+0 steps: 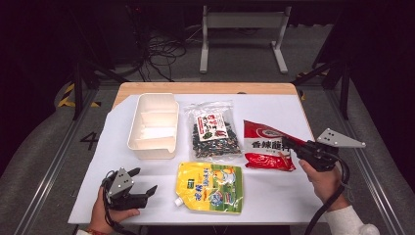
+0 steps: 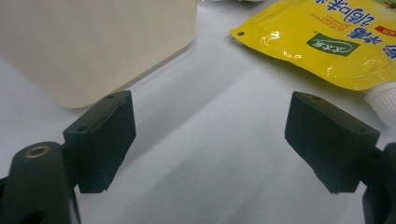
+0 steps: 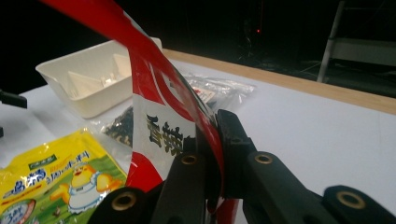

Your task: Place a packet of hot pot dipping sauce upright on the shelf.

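Right gripper (image 1: 286,143) pinches the right edge of the red packet (image 1: 264,147), jaws pressed together on the film at centre right of the high view. Left gripper (image 1: 144,182) rests at lower left, jaws spread with nothing between them. Judging by the way it bends, the packet is light, soft and slick, so a grip on the flat sealed edge should hold best. In the right gripper view the packet (image 3: 159,121) curves upward, probably partly off the table. The left gripper view gives the tray wall (image 2: 93,46) and yellow pouch (image 2: 327,42) close up.
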A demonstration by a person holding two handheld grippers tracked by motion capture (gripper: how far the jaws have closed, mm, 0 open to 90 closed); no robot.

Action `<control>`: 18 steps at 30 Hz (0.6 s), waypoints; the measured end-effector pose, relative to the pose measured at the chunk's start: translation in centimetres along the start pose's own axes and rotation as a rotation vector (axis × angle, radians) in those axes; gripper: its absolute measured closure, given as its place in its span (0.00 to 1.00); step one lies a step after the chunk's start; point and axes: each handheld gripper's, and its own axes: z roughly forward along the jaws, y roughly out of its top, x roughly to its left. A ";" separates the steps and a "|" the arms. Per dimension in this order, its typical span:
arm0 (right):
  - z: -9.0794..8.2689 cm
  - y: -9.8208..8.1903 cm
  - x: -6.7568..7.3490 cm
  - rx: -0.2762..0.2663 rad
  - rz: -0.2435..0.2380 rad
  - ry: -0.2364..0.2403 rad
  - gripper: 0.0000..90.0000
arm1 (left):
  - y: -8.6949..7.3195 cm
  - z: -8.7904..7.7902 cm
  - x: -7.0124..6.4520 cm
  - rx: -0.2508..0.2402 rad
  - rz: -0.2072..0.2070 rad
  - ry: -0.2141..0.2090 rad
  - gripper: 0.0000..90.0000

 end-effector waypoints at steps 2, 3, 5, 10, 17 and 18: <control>0.0 0.4 0.0 -0.013 0.003 -0.009 0.98 | 0.0 0.0 0.0 0.001 0.002 0.002 0.19; 0.1 0.6 0.0 -0.020 0.004 -0.014 0.98 | 0.0 0.0 0.0 0.002 0.002 0.002 0.19; 0.2 0.8 0.1 -0.030 0.003 -0.018 0.98 | 0.0 0.0 0.0 0.001 0.009 0.003 0.19; 1.0 1.4 0.5 -0.046 0.005 -0.029 0.98 | -0.1 -0.2 -0.1 -0.002 0.003 0.005 0.19; 2.7 2.7 1.5 -0.059 -0.010 -0.015 0.98 | -0.3 -0.5 -0.1 -0.005 -0.001 0.000 0.19; 2.9 2.8 1.7 -0.060 -0.010 -0.010 0.98 | -0.4 -0.5 -0.1 -0.007 -0.006 0.001 0.19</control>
